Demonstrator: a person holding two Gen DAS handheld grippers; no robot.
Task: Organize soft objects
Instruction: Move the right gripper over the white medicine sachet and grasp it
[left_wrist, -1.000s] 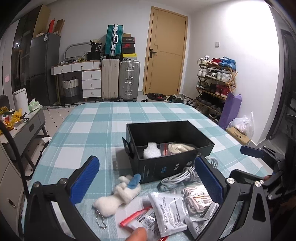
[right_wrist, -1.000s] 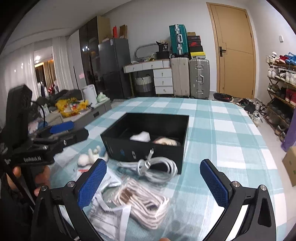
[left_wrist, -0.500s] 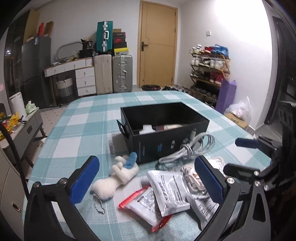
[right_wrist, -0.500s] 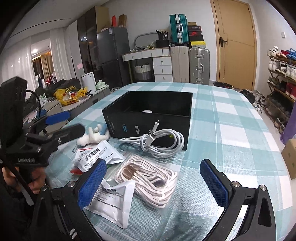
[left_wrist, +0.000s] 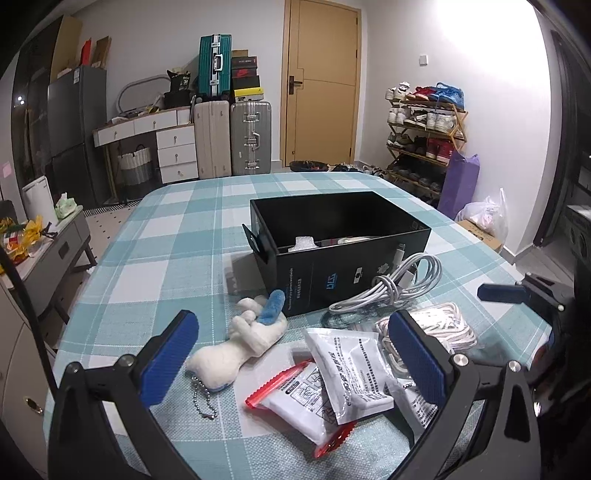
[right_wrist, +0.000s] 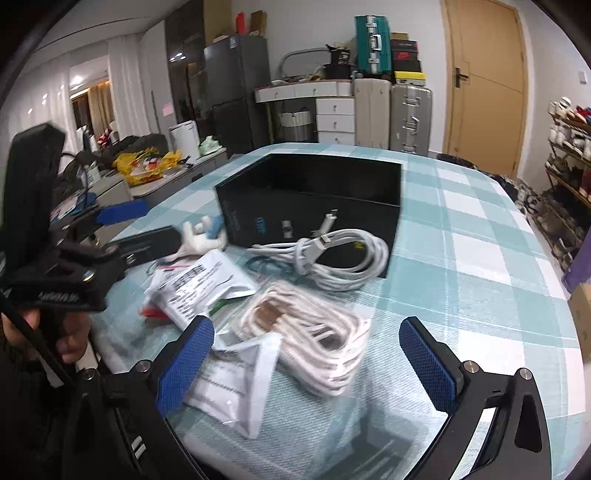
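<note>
Both grippers gape empty: left gripper (left_wrist: 291, 360) above a white plush keychain toy (left_wrist: 240, 341), right gripper (right_wrist: 306, 360) above a bagged white rope coil (right_wrist: 314, 332).

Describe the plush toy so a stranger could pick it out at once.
Start at the black box in the middle of the checked tablecloth. Just off its near left corner lies the plush keychain toy, beside the white sachets. It is the only fuzzy item: cream, with a blue ear and a metal ball chain, among flat packets and coiled cables.
</note>
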